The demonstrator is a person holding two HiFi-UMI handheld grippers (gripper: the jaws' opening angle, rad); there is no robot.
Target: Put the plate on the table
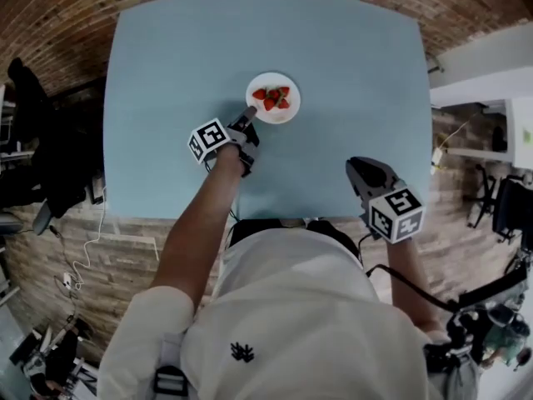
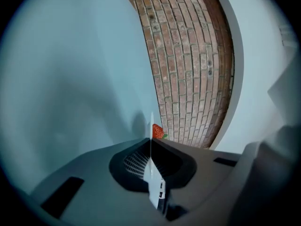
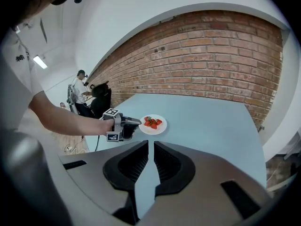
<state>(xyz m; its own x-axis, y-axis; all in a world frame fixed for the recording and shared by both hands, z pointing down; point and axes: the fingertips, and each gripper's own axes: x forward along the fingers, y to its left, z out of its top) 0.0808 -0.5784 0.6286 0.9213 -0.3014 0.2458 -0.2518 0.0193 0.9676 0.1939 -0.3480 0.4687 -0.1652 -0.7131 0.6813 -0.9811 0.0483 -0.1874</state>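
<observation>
A small white plate carrying strawberries lies flat on or just above the light blue table, near its middle. My left gripper is shut on the plate's near-left rim. In the left gripper view the plate shows edge-on as a thin white line between the closed jaws, with one strawberry beyond them. The right gripper view shows the plate and the left gripper from the side. My right gripper hovers shut over the table's near edge, holding nothing.
A brick wall runs behind the table's far side. Brick floor lies around the table. Dark chairs and gear stand to the left, a white desk to the right. People stand far off at the left.
</observation>
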